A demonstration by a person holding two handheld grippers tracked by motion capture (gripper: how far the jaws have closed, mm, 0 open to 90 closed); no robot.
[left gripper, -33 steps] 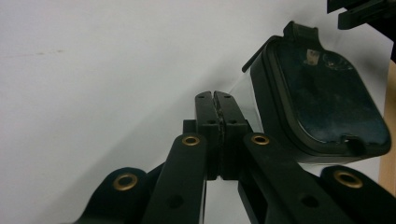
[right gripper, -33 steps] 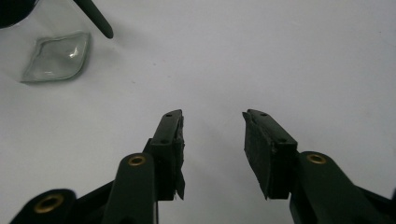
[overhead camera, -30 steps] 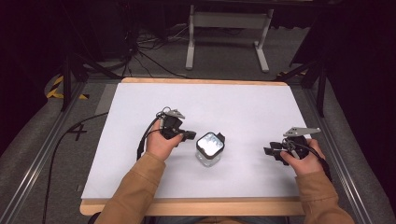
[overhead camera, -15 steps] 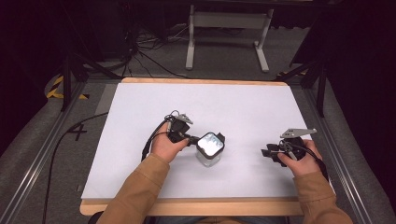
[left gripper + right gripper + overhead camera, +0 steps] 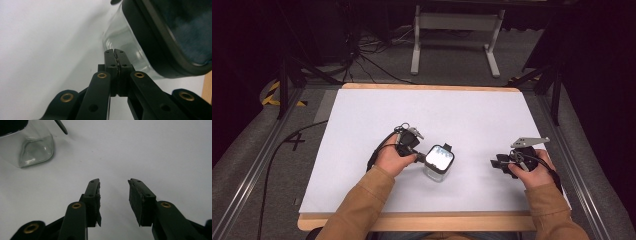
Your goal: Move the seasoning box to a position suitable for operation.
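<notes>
Tan sleeves (image 5: 362, 200), black gripper (image 5: 113, 195), brass rivets

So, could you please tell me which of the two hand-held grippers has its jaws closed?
The left hand-held gripper, beside the glass jar: its jaws are pressed together with nothing between them, while the right hand-held gripper has a clear gap.

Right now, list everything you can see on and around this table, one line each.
Glass container: one, clear with a black-rimmed lid, on the table near its front middle.
Table: one, white top with a wooden edge.
Metal stand: one, grey, on the floor beyond the table.
Cables: several, black, on the floor at the far left.
Left gripper: one, black, jaws shut, tip against the container's left side.
Right gripper: one, black, jaws open and empty, right of the container.
Sleeves: two, tan, at the near edge.
</notes>
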